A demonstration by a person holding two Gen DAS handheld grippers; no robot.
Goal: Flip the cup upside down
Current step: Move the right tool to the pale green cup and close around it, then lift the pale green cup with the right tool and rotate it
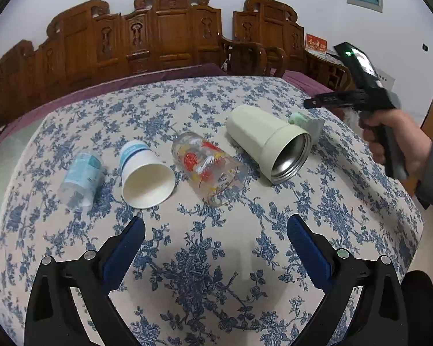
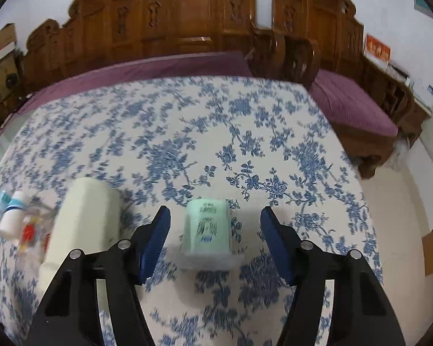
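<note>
On the floral tabletop, just ahead of our right gripper, whose jaws stand open and empty, the green cup waits; we judge centring both pads before closing essential, left gripper likewise open.

Two wrist fisheye views over one flowered table, both directed toward the carved wooden bench at the wall.

The left wrist view is taken from above the near edge of the table, facing down and forward between the wide-spread fingers of the left gripper; the whole row of lying cups is seen at middle distance, and the right gripper is seen from outside at the right side. The right wrist view is set much lower and nearer, behind the green cup. The cream tumbler, the green cup, the tablecloth and the bench are shared by both views.
</note>
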